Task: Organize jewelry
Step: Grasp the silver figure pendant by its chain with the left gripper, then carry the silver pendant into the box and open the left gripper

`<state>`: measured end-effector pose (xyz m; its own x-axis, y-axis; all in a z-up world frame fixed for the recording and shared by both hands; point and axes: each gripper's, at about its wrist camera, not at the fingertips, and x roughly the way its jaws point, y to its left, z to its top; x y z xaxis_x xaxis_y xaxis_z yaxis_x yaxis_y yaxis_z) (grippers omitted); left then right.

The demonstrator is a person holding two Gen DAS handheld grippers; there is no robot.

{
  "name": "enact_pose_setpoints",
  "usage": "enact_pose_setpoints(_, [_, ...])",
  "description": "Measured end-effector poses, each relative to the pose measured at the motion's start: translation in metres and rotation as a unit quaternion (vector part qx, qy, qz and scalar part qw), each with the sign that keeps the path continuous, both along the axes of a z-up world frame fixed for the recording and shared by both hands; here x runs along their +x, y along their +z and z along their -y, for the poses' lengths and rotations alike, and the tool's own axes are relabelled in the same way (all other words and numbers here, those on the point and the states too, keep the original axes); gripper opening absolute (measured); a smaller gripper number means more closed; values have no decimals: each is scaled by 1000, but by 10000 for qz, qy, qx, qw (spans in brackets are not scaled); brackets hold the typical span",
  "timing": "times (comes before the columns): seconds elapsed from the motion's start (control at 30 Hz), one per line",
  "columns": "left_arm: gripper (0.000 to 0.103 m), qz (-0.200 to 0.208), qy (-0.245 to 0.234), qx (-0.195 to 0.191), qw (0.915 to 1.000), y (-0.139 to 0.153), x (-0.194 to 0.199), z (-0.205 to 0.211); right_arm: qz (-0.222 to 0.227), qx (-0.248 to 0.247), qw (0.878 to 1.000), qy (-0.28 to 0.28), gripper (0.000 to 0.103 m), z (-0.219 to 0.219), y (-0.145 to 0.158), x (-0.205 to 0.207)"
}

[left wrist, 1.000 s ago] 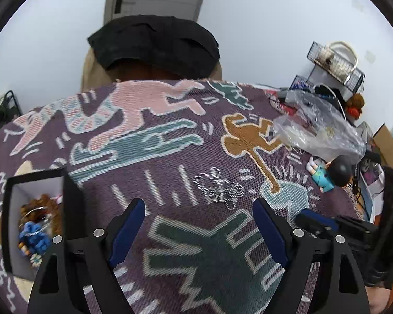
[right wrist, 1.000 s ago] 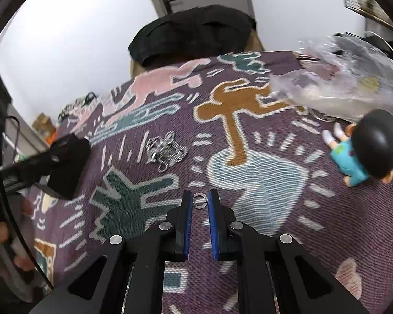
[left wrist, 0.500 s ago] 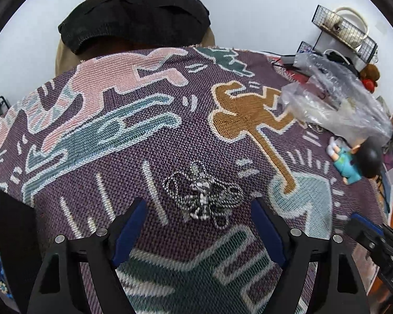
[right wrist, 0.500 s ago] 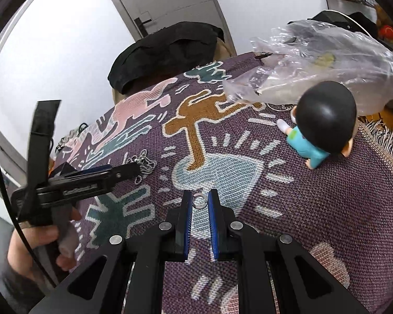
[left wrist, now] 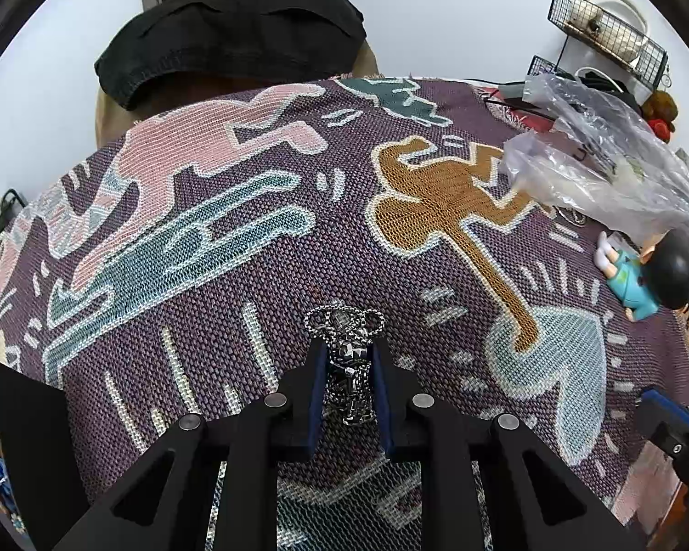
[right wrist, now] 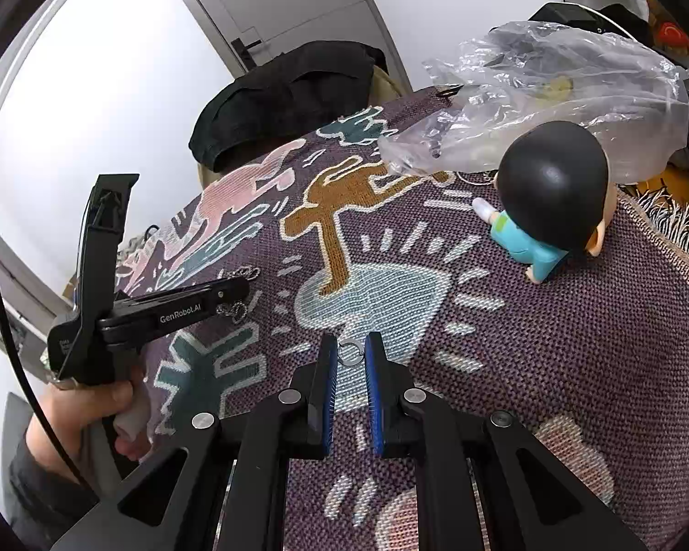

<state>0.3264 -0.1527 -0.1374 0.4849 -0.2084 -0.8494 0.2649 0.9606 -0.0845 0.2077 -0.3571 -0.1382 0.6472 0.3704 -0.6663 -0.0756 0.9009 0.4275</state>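
A silver chain necklace with a bear pendant (left wrist: 350, 358) lies bunched on the patterned purple cloth (left wrist: 234, 284). My left gripper (left wrist: 348, 356) is closing around it, and its blue pads press the pendant from both sides. In the right wrist view the left gripper (right wrist: 241, 291) points down at the cloth, with chain loops (right wrist: 235, 310) showing beneath it. My right gripper (right wrist: 350, 351) is shut on a small silver ring (right wrist: 350, 353), held above the cloth. Its tip (left wrist: 657, 406) shows at the right edge of the left wrist view.
A crumpled clear plastic bag (left wrist: 611, 174) and a toy figure with a black head (left wrist: 652, 275) lie at the right. A black-walled box (left wrist: 27, 436) holding beads stands at the left edge. Behind the table stands a chair draped in black cloth (left wrist: 234, 32). A hand (right wrist: 87, 408) holds the left gripper.
My left gripper came forward and down over the necklace, and its jaws went from wide open to closed on the pendant. My right gripper kept the ring and shifted right toward the toy figure.
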Motion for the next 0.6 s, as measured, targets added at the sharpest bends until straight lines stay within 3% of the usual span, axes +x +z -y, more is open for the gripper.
enact_pose_setpoints(0.33, [20, 290, 146, -265, 9991, 38, -13, -26, 137, 77, 9998, 81, 13, -10, 13, -2])
enact_pose_setpoints(0.6, [20, 725, 383, -370, 9959, 88, -29, -66, 329, 84, 9989, 313, 13, -34, 33, -3])
